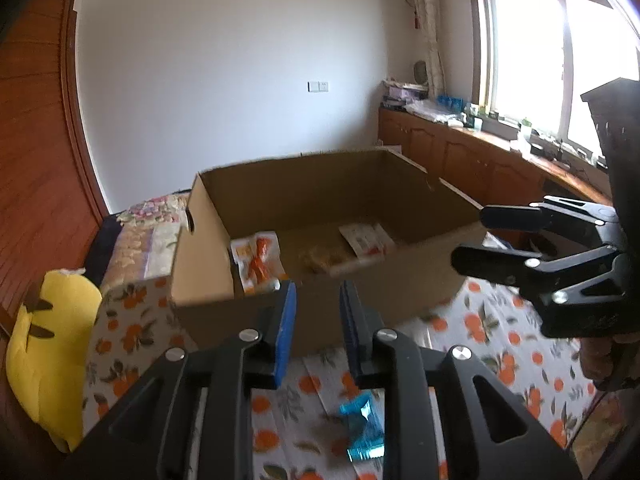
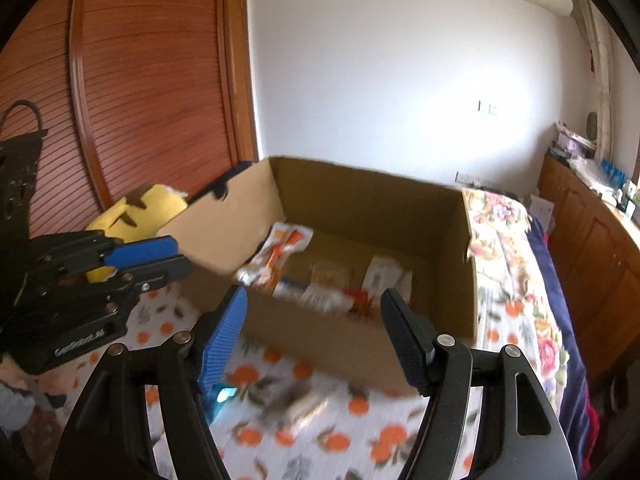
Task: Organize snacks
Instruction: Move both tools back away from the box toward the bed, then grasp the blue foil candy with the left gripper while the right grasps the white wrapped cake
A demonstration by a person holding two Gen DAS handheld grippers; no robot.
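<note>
Snacks: several packets lay inside the cardboard box (image 2: 360, 216), among them an orange-and-white packet (image 1: 258, 262) at its left end and a white packet (image 1: 366, 240) toward its right.
Left gripper (image 1: 316, 328): I held its blue-padded fingers (image 1: 285, 332) a narrow gap apart, with nothing between them, just short of the box's near wall.
Right gripper (image 2: 316, 344): I held it spread wide and empty, also facing the box's near wall.
Blue wrapper (image 1: 362, 426): it lay alone on the bed, outside the box, below my left gripper.
Bed: the orange-print sheet (image 2: 320, 432) carried the box; the picture was blurred here.
Yellow plush (image 1: 48, 344): it sat at the bed's left edge, beside the box.
Room: a louvered wooden wardrobe (image 2: 152, 80) stood left, and a cluttered wooden cabinet (image 1: 460, 152) ran under the window (image 1: 560, 56).
</note>
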